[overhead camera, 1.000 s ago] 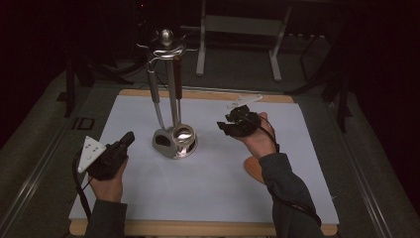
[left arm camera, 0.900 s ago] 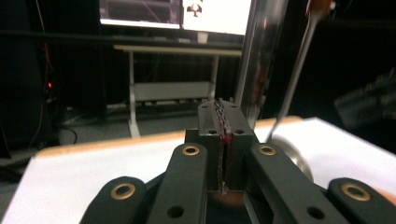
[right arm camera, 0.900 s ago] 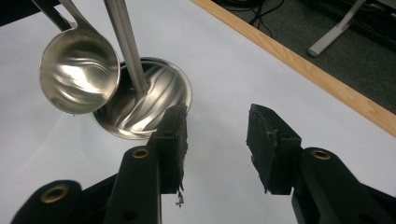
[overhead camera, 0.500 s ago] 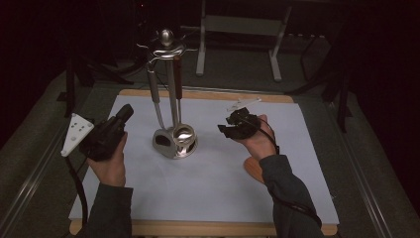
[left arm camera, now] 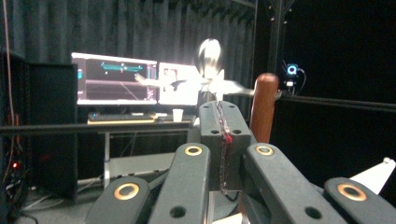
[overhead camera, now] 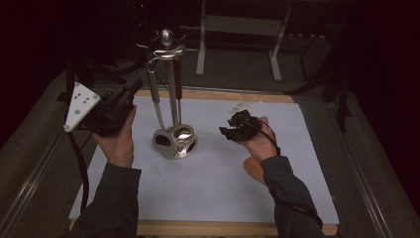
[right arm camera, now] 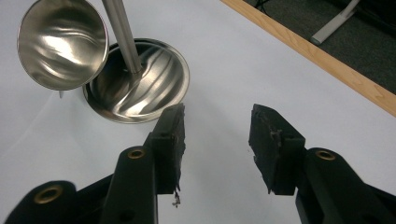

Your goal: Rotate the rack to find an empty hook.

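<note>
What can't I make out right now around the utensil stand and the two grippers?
- Stand top: blurred and overexposed in the left gripper view.
- Wooden handle: lower part hidden behind the shut left gripper.
- Wooden item on the table: mostly covered by the right forearm in the high view.
- Ladle: handle cut off by the top edge, right gripper view.
</note>
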The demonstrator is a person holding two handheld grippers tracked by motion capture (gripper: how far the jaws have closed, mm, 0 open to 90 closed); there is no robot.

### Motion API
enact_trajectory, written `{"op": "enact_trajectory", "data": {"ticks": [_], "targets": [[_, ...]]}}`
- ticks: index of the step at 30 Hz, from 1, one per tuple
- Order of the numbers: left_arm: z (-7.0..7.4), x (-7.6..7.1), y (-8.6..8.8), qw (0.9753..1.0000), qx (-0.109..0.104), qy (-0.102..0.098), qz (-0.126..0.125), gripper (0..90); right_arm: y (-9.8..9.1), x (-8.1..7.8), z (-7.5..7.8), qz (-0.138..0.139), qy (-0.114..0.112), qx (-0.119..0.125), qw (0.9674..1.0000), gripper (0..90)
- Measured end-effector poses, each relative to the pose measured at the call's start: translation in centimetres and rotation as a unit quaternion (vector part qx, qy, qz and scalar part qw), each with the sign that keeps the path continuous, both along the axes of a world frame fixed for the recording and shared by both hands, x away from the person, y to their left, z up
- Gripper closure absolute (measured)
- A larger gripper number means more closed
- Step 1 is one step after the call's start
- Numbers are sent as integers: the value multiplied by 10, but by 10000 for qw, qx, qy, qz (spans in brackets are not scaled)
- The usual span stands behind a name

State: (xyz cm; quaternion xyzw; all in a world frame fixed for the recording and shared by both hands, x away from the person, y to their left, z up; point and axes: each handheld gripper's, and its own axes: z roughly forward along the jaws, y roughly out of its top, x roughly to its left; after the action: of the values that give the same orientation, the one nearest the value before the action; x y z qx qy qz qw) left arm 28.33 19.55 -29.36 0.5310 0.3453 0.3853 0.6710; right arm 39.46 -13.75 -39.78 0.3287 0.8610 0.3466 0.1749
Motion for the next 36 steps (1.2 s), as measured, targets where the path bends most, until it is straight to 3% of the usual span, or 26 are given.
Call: {"op": "enact_trajectory", "data": {"ticks": [5,10,17,21,26,36], "targets": [[11,5,-8,9999,85,-60,0,900,-1,0,-1,-8,8,17,10000,554],[21,14,-21,9993,364,-34,124,900,-2,1,-4,-14,23,34,10000,554],[22,20,-22,9988,419,56,259,900,0,0,-5,-2,50,59,10000,554],[21,21,-22,9967,692,59,415,900,4,0,-5,38,52,37,10000,553],[21,20,-24,9951,833,23,540,900,9,0,-8,70,65,16,10000,552],[20,21,-23,9942,804,40,715,900,15,2,-15,91,154,15,9998,554]]}}
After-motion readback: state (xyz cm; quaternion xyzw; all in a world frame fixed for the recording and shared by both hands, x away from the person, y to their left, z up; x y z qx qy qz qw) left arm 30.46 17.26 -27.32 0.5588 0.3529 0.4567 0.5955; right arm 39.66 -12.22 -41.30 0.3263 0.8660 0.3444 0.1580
